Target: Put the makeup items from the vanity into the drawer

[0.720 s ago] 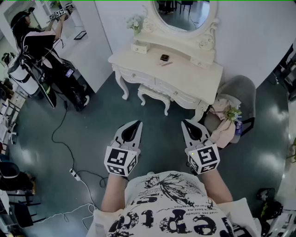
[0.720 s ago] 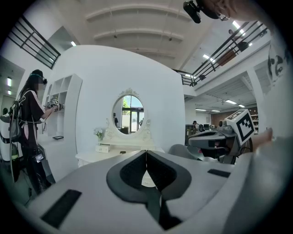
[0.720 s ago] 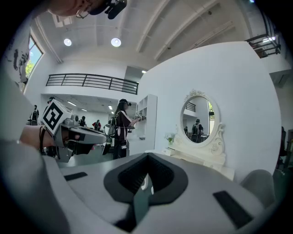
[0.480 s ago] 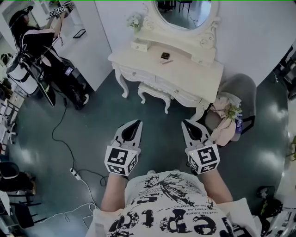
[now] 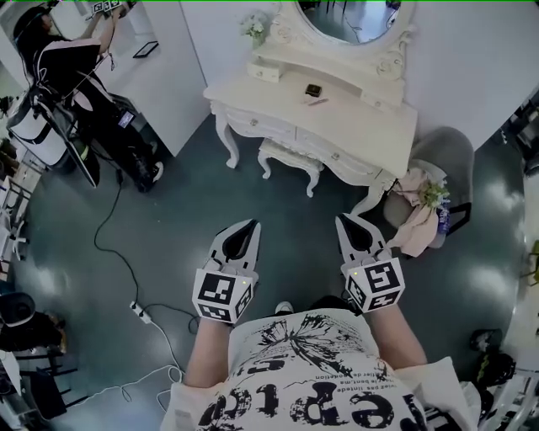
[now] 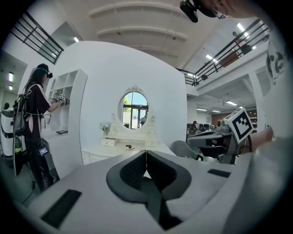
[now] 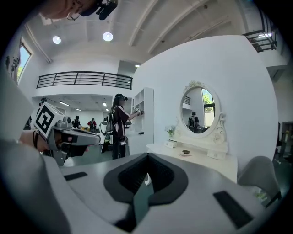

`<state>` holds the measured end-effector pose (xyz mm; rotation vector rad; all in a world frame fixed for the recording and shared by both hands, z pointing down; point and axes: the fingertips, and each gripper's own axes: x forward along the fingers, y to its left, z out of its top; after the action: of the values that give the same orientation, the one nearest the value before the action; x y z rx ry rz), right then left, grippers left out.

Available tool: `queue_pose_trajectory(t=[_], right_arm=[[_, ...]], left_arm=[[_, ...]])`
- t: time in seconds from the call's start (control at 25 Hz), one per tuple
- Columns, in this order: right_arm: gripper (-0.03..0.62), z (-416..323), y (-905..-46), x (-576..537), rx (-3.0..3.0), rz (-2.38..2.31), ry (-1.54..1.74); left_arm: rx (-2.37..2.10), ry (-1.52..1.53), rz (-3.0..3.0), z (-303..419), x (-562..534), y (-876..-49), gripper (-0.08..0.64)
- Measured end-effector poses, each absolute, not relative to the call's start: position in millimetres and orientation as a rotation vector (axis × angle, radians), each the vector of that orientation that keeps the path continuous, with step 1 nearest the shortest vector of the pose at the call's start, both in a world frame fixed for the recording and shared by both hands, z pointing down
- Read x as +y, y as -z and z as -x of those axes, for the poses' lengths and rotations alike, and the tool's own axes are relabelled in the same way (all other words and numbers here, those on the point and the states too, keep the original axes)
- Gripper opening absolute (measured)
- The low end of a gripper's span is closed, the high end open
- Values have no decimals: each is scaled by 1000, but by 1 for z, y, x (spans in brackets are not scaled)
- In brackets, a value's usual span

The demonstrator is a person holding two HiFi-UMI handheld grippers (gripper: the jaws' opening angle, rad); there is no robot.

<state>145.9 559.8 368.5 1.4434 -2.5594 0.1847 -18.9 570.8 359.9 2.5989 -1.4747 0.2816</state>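
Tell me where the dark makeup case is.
In the head view, the small dark case sits on the vanity top, upper middle, below the oval mirror, beside a pink stick.

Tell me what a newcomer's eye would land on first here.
The ornate white vanity with its oval mirror stands at the top of the head view, a small dark item and a pink stick on it. In front, the left gripper and right gripper point toward it, both shut and empty. Another person works at a shelf, upper left.
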Motion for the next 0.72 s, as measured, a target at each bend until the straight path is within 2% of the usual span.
queue_pose_trajectory(t=[0.36,0.72], right_arm=[[8,-109,-387,526,-2567,-1460,-291],[8,-92,-405,383,-2592,-1379,-279]], left_arm=[[-1528,-277,-2516,66,557,-379,21],[-1628,-332,-2460,88,438,-390,21]])
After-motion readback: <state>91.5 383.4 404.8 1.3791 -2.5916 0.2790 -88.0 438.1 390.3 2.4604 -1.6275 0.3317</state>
